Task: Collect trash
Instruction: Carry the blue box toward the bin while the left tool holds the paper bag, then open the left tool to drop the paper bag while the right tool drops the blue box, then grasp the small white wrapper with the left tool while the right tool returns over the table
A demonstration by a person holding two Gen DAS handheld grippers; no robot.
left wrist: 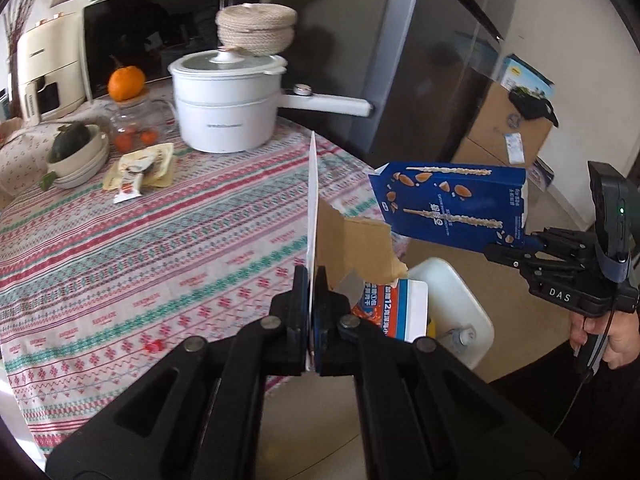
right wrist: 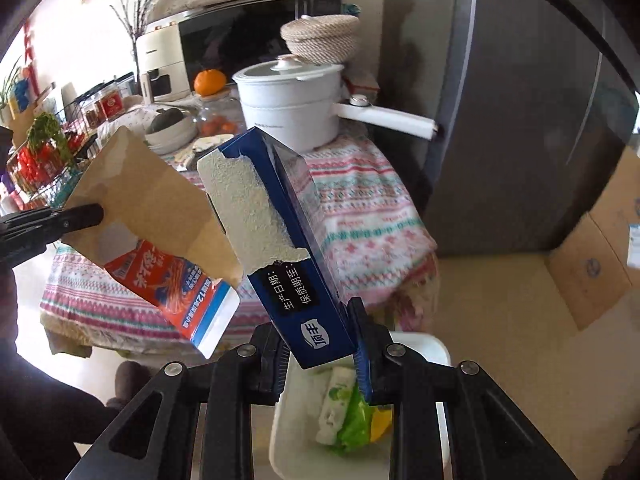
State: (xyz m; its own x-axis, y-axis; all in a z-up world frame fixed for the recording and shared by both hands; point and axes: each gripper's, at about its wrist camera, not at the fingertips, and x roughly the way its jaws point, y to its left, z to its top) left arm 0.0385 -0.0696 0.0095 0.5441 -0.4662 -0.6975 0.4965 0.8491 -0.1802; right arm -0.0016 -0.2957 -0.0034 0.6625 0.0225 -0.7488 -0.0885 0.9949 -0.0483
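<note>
- Left wrist view: left gripper (left wrist: 311,312) pinches flattened carton (left wrist: 360,248) edge-on, above white bin (left wrist: 472,300).
- Right gripper (right wrist: 320,356) clamps blue snack box (right wrist: 288,240) over bin, 2 pads tight.

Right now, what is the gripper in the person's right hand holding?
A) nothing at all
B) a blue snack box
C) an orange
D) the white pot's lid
B: the right gripper is clamped on the lower end of the blue snack box, above the white bin, while the orange and the white pot sit on the table.
</note>
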